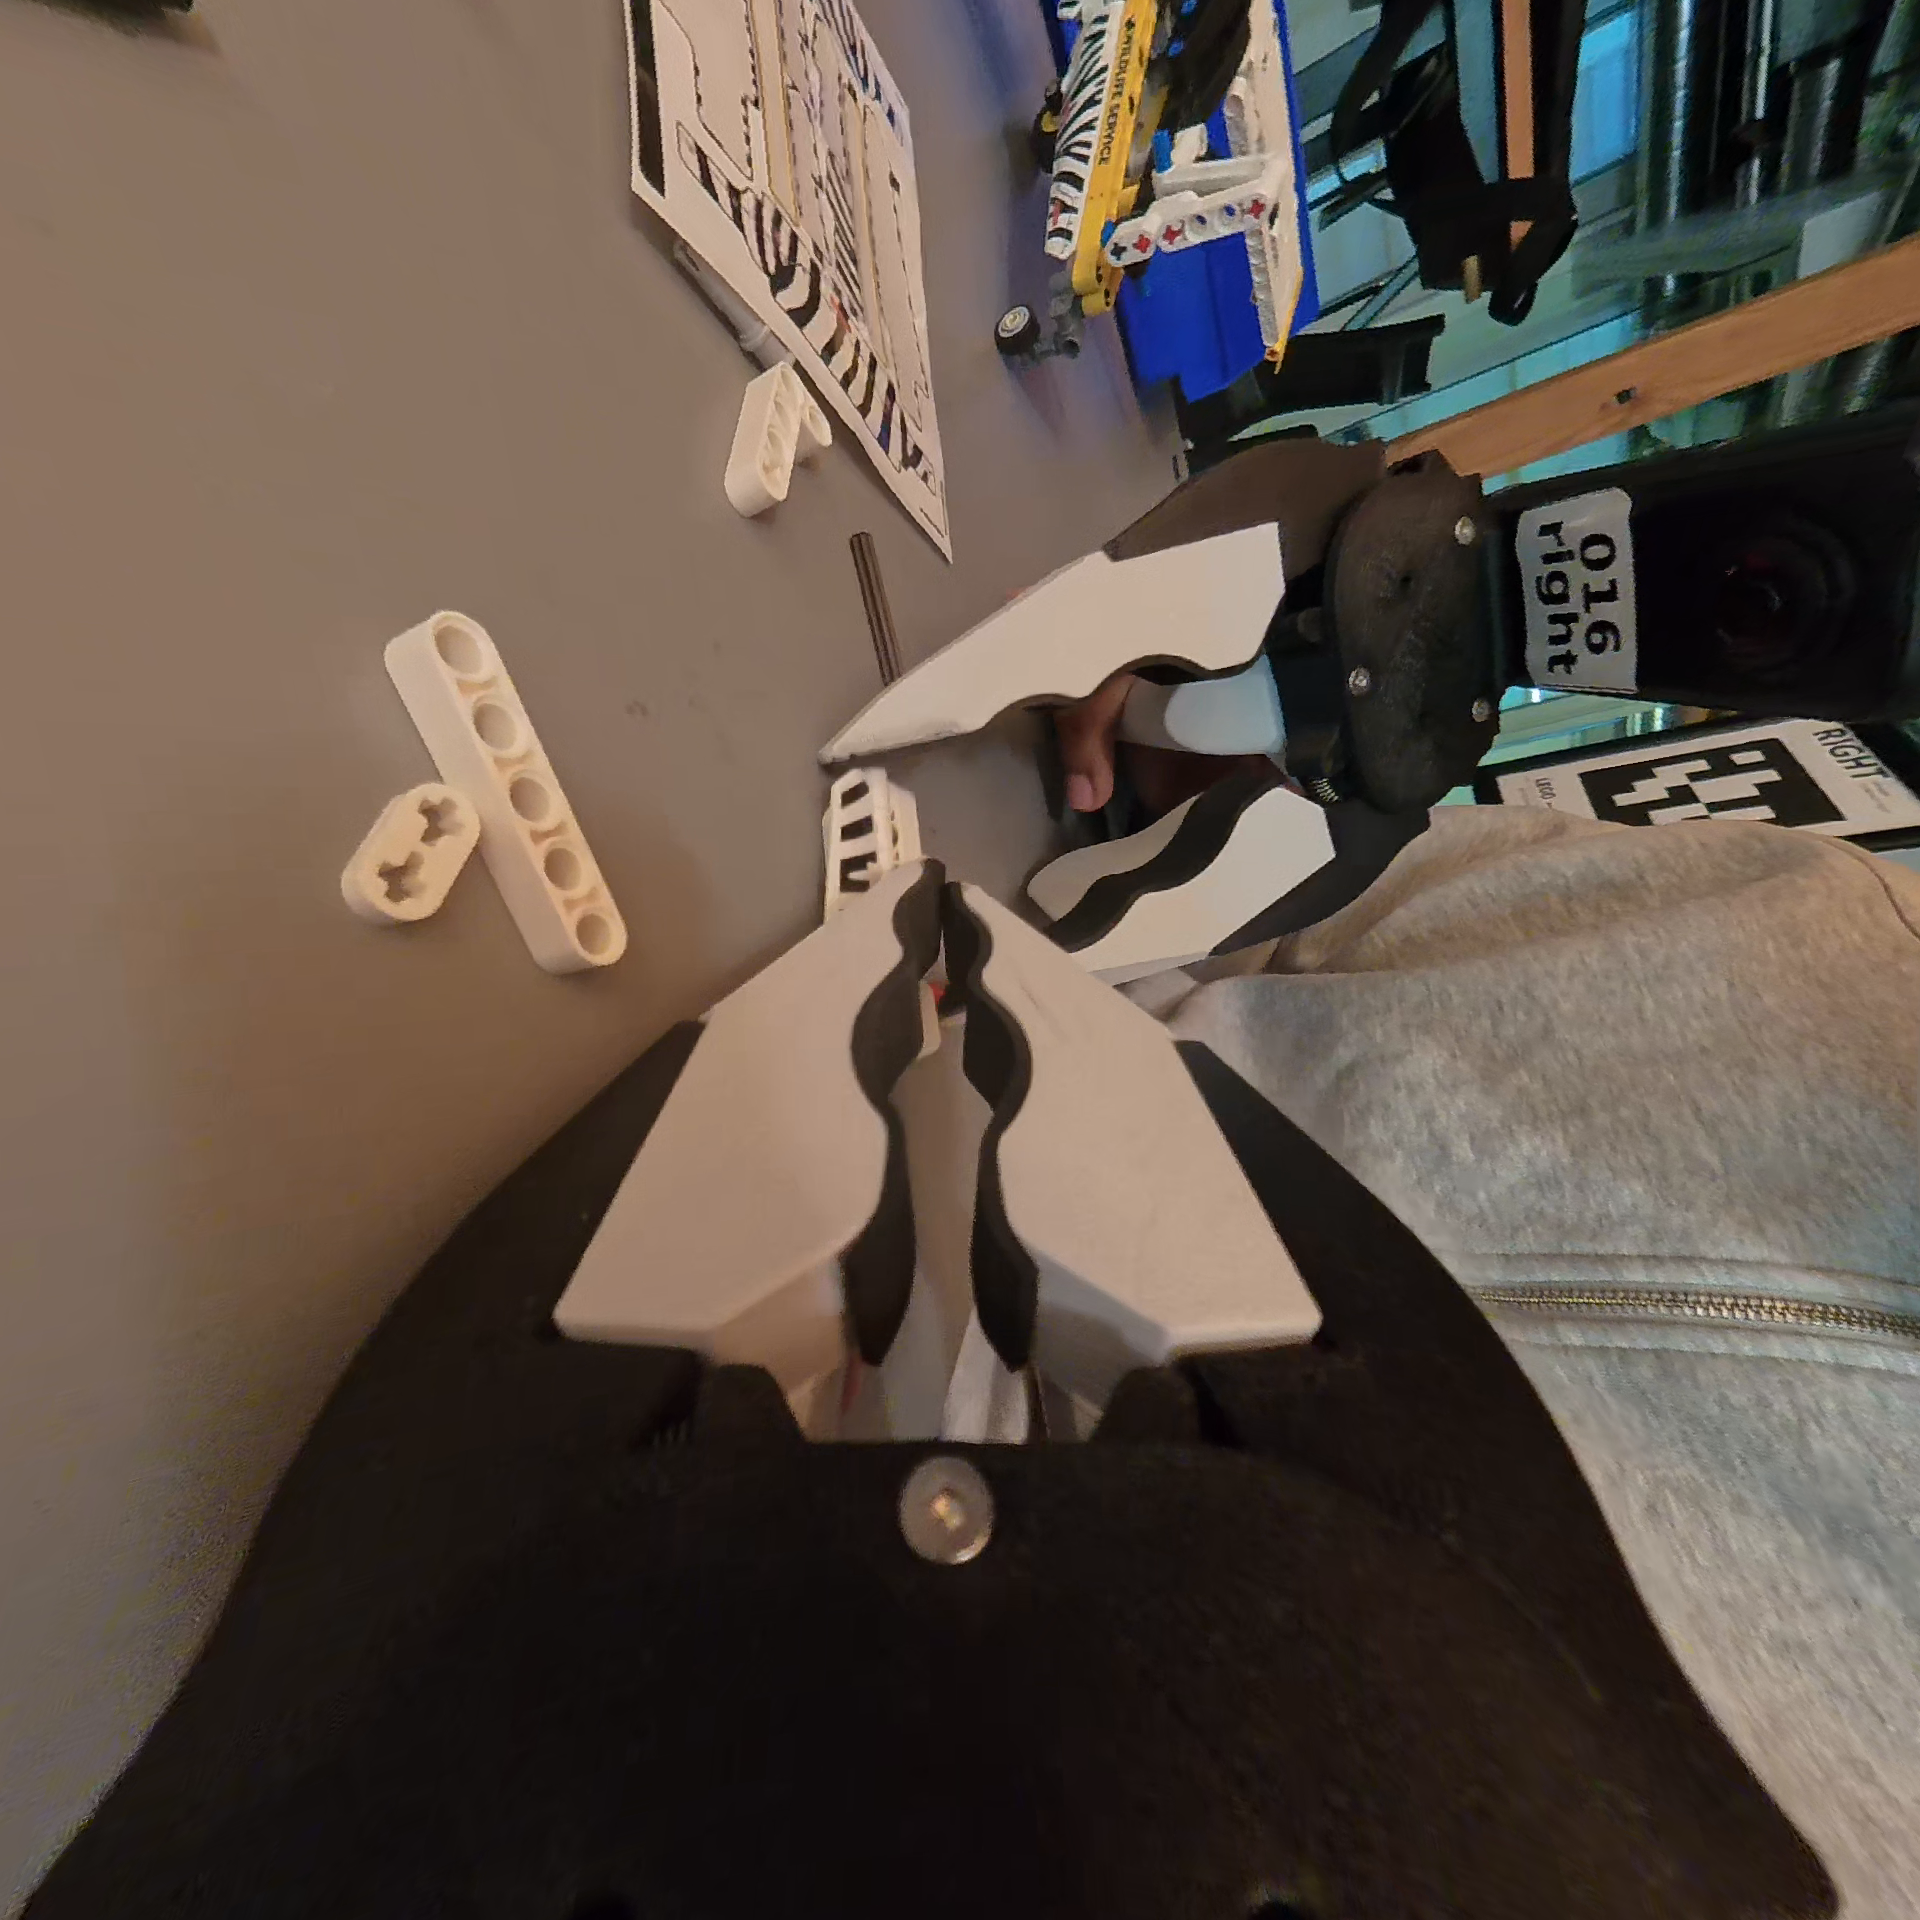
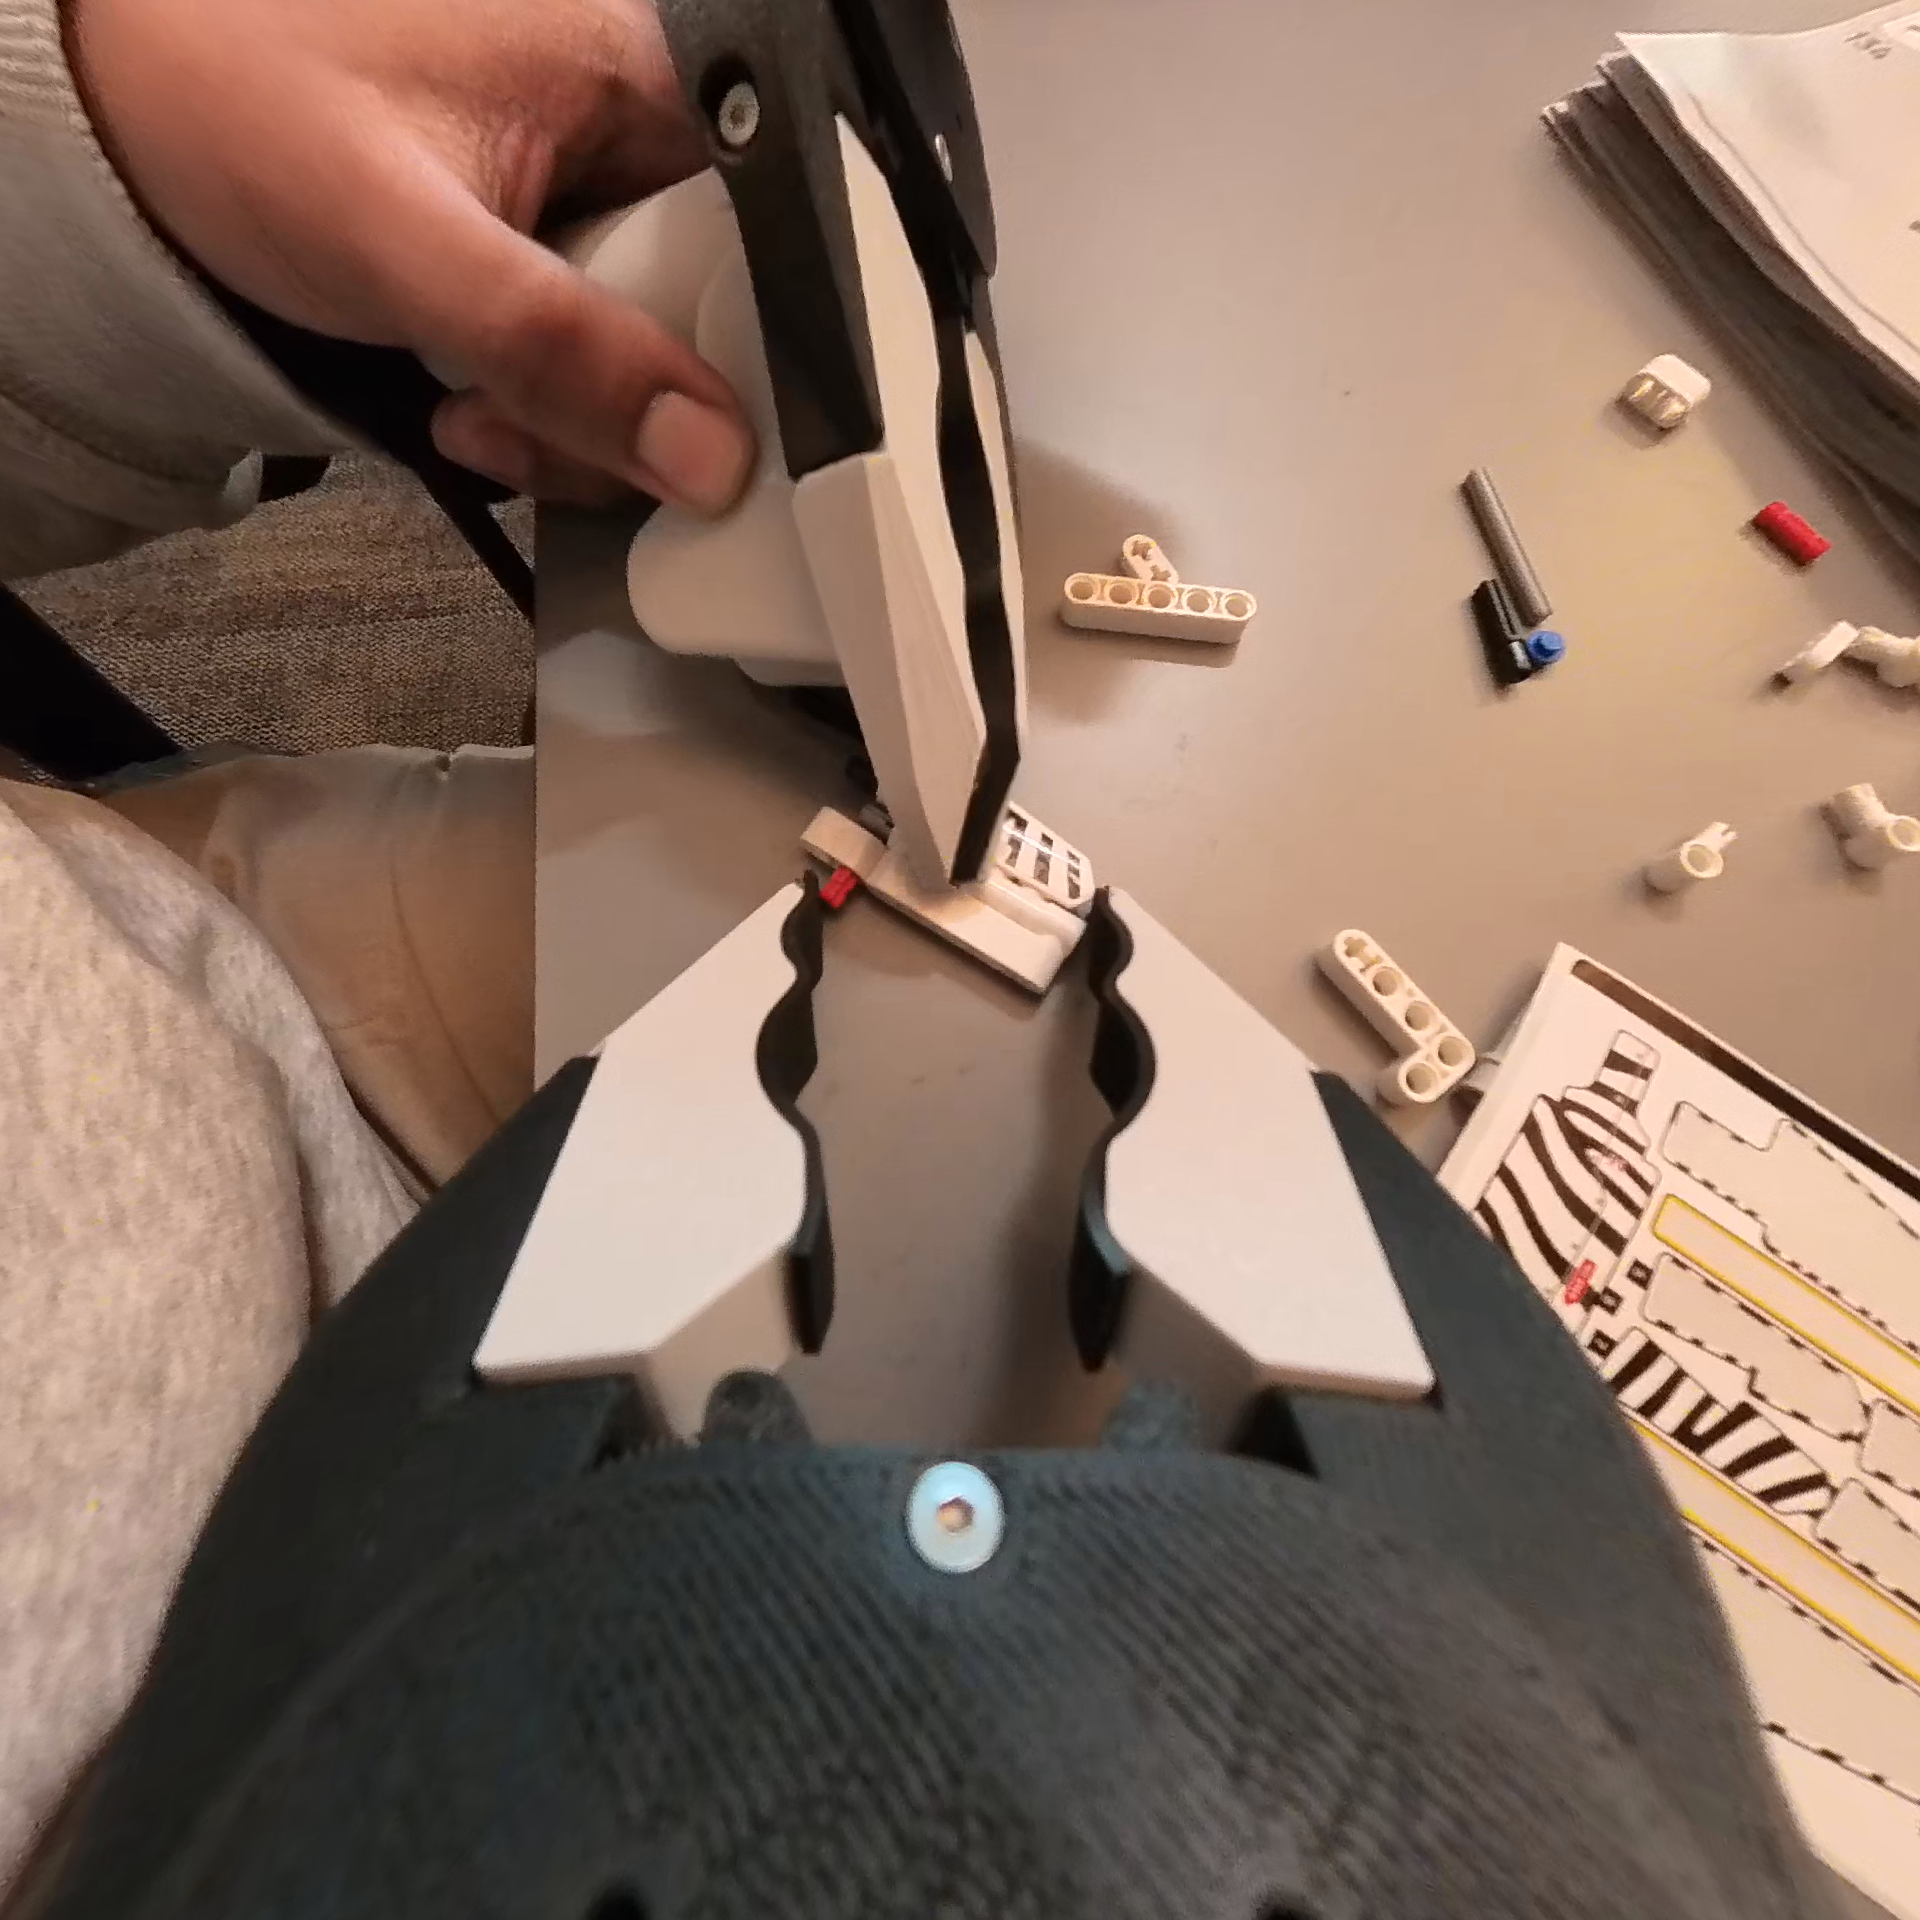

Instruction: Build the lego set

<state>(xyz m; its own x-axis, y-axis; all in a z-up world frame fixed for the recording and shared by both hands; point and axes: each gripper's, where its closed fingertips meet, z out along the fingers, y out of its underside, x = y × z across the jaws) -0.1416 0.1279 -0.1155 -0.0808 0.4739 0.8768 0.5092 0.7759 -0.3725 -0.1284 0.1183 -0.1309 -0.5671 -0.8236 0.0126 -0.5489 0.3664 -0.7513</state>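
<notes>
Open right claw (image 2: 951, 914), left claw (image 2: 961, 868) gripping assembly (image 2: 1013, 935)

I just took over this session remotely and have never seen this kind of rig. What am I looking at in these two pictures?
There is no robot arm: a person holds a two-finger pincer in each hand, and each pincer has a camera looking out along its fingers.

The left camera shows the left gripper shut on a small white assembly resting on the grey table. The right camera shows the right gripper open just in front of that assembly, holding nothing, with the person's hand gripping the left tool.

Loose on the table lie a white five-hole beam, an L-shaped beam, a dark rod, a red pin and a striped sticker sheet.
</notes>
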